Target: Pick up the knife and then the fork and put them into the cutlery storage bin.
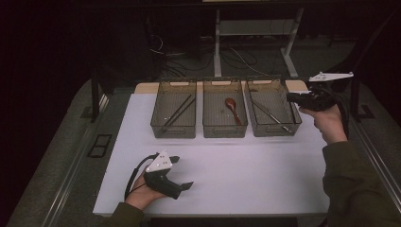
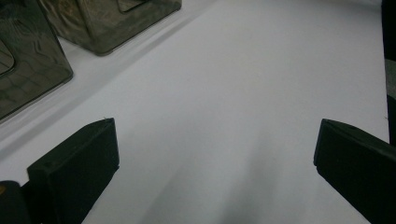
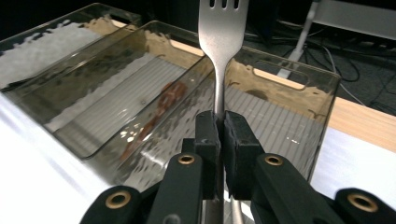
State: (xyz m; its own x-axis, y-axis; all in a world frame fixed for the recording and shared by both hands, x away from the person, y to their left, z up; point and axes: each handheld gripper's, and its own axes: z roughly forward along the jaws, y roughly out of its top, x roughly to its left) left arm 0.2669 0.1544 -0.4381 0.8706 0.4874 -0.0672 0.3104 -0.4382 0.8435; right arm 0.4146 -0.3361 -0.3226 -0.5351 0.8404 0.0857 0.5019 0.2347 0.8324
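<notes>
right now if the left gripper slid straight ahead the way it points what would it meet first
Probably nothing soon. The left gripper has its jaws open over bare white table, which runs on ahead in its own view. The dark bins sit off to one side of that line, though depth is hard to judge.

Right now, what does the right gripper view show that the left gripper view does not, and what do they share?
The right gripper view alone gives the right gripper with its jaws shut on a metal fork, tines pointing up, above the open bins; a reddish spoon lies in a farther bin.

The left gripper view alone gives the left gripper with its jaws wide apart and nothing between them, over bare white table.

Both views give the smoky transparent bins and the white surface.
</notes>
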